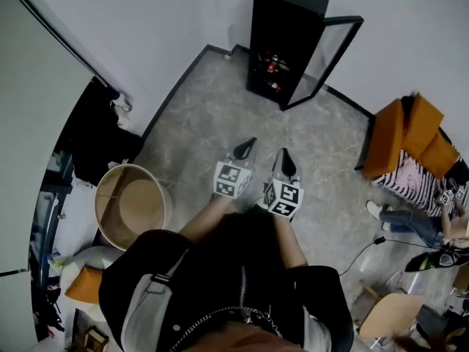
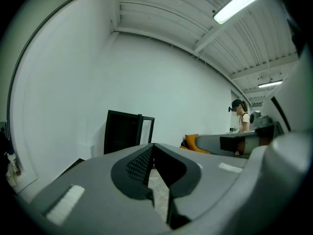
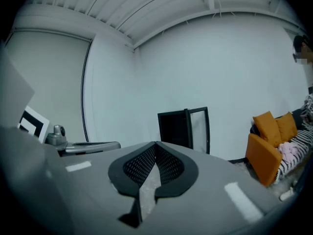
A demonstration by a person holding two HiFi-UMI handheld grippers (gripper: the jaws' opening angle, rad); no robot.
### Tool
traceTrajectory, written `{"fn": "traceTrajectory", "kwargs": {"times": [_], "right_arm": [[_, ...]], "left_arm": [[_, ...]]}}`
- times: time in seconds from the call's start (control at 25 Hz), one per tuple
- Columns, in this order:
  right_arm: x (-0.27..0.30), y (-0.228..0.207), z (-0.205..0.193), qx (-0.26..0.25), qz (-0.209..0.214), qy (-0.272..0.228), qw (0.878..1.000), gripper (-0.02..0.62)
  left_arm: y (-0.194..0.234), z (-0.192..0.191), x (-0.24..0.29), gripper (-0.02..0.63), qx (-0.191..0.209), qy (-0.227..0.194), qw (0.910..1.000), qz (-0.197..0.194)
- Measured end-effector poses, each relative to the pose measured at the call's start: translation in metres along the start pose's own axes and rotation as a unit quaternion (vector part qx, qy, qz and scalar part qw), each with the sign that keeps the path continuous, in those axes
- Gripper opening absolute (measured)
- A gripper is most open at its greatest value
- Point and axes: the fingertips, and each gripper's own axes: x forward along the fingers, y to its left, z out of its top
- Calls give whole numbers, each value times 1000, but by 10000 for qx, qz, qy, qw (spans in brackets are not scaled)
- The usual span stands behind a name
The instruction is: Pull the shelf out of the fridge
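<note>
A small black fridge (image 1: 286,31) stands against the far wall with its glass door (image 1: 326,57) swung open to the right; red items show on its lower shelves (image 1: 270,66). It also appears in the left gripper view as the fridge (image 2: 122,131) and in the right gripper view as the fridge (image 3: 178,129). My left gripper (image 1: 248,148) and right gripper (image 1: 284,158) are held side by side in front of my body, far short of the fridge. Both point toward it, shut, with nothing between the jaws.
A round wooden tub (image 1: 132,204) stands on the floor to my left. Dark clothing (image 1: 95,134) hangs by the left wall. An orange sofa (image 1: 410,134) and a seated person (image 1: 429,218) are at the right. A cable (image 1: 363,251) lies on the floor.
</note>
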Motion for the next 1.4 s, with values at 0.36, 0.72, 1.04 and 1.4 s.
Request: {"fn": "traceTrajectory", "kwargs": {"times": [0.36,0.72,1.04,1.4], "right_arm": [[22,-23,23,37,288,-87,9995,-9],[27,-43,15,139,377,33,9992,-9],[51,-45,26,42,444,51,9990,-10],[91,-32,29,-6,365,126,9993,-10]], "left_arm": [[-10,14,34,9,100,34,9998,177],[-20,12,46,9,179,93,9993,317],[-11,23,72,9,158,31,9994,292],[21,28,96,9,113,98,9998,128]]}}
